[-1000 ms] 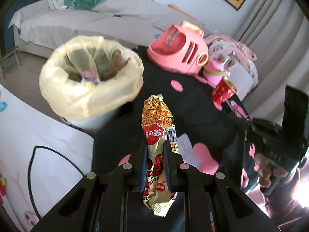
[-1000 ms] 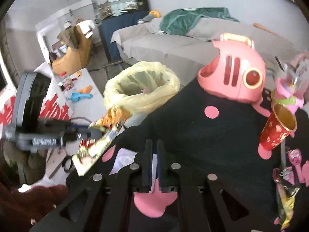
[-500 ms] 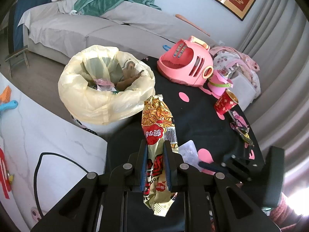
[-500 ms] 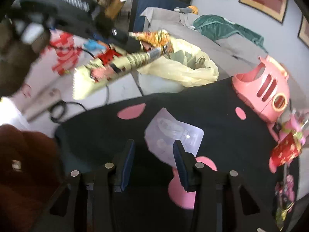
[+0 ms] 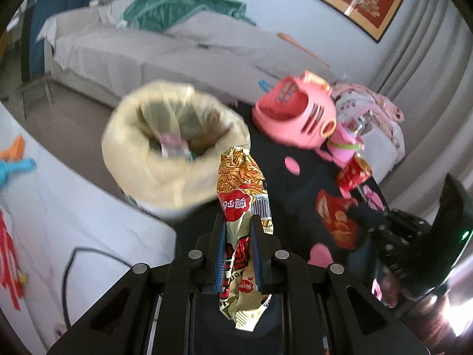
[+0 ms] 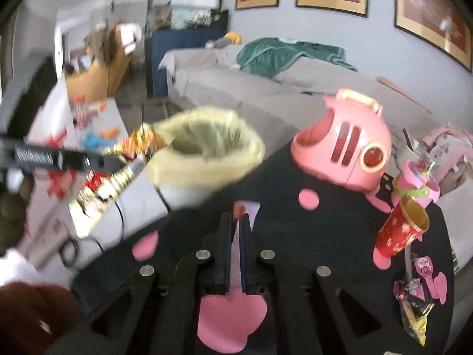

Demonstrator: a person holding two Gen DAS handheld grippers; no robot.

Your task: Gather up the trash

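Observation:
My left gripper [image 5: 238,222] is shut on a gold and red snack wrapper [image 5: 242,183], held up in the air just right of a bin lined with a yellow bag [image 5: 174,153] that holds trash. In the right wrist view the bin [image 6: 207,153] stands ahead to the left, with the left gripper [image 6: 112,162] and its wrapper [image 6: 109,183] beside it. My right gripper [image 6: 235,222] is shut on a thin clear plastic sheet [image 6: 241,216], lifted over the black table. In the left wrist view the right gripper [image 5: 363,216] carries something red.
A pink toy carrier [image 6: 346,151], a pink cup [image 6: 416,186] and a red paper cup [image 6: 399,230] stand on the black table with pink spots [image 6: 325,227]. More wrappers [image 6: 414,310] lie at its right edge. A grey sofa [image 5: 177,50] is behind.
My right gripper closed on the clear plastic sheet and lifted it off the table. The left gripper kept its wrapper and stays near the bin.

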